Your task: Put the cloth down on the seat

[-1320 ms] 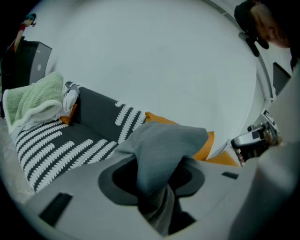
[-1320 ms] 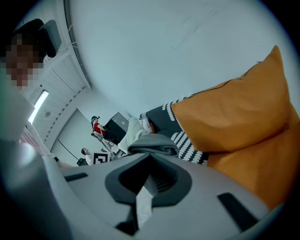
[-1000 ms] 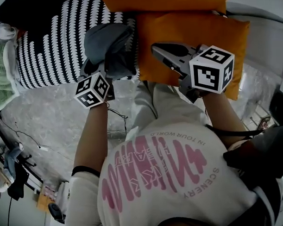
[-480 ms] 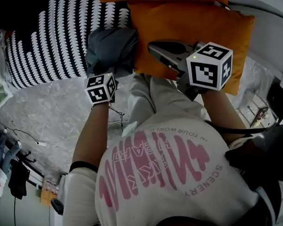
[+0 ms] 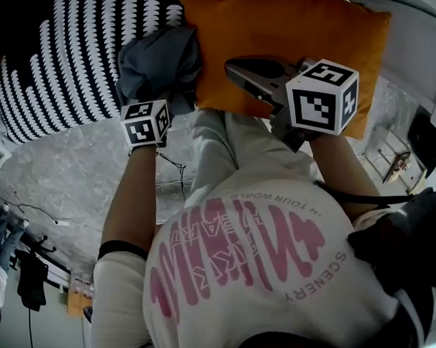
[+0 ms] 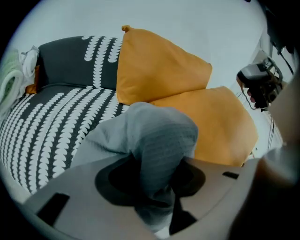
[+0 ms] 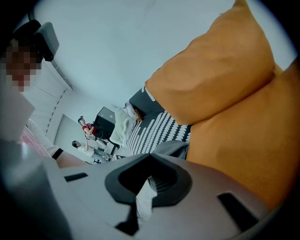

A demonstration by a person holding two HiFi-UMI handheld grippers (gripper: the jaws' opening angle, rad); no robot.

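We are in a lounge corner staged inside a bigger work space: a black-and-white patterned seat with two orange cushions stands against a bare white wall. The floor is grey marbled, and beyond the seat two people stand beside dark equipment.

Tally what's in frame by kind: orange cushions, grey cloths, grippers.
orange cushions: 2
grey cloth: 1, clamped in one gripper's jaws
grippers: 2, left gripper and right gripper
Total: 5

We lose part of the black-and-white patterned seat behind the crumpled grey cloth; two distant people are too small to make out.
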